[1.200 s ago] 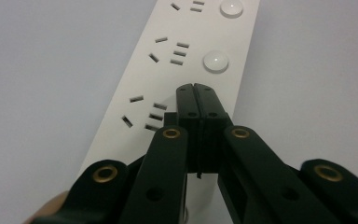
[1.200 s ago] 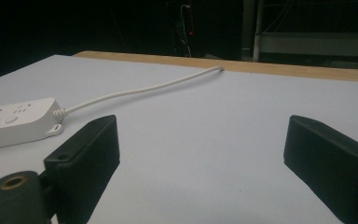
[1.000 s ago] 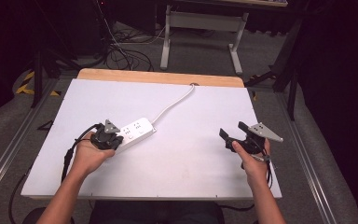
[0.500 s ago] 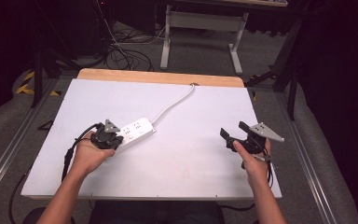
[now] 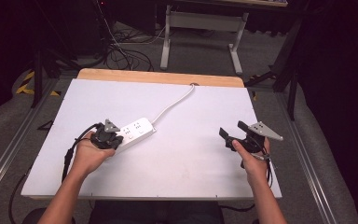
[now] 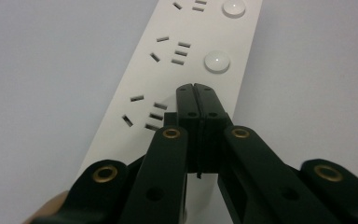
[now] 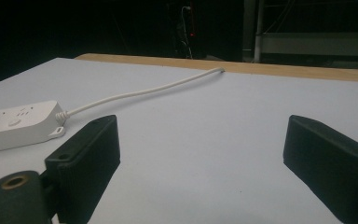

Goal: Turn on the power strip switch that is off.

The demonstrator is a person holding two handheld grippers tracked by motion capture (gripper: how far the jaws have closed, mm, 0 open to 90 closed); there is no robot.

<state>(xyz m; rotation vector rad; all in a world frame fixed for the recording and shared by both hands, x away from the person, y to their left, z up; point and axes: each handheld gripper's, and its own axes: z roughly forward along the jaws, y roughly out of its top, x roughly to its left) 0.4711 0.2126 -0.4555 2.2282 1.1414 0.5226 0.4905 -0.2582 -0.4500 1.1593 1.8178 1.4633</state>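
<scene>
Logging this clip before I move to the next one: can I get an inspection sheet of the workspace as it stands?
Surface: white tabletop, wooden strip along the far edge.
Job's things: white power strip, sockets up, lying flat.
Clutter: nothing seen.
Grippers: left gripper shut, tips on or just above the strip beside a round button; right gripper open, holding nothing, apart from the strip.
Cables: strip's cord runs to a hole at the far edge.
Surroundings: dark floor, desk frame, loose cables.

Lab: white test table [image 5: 182, 163], floor cables [image 5: 121, 53], dark surround.
</scene>
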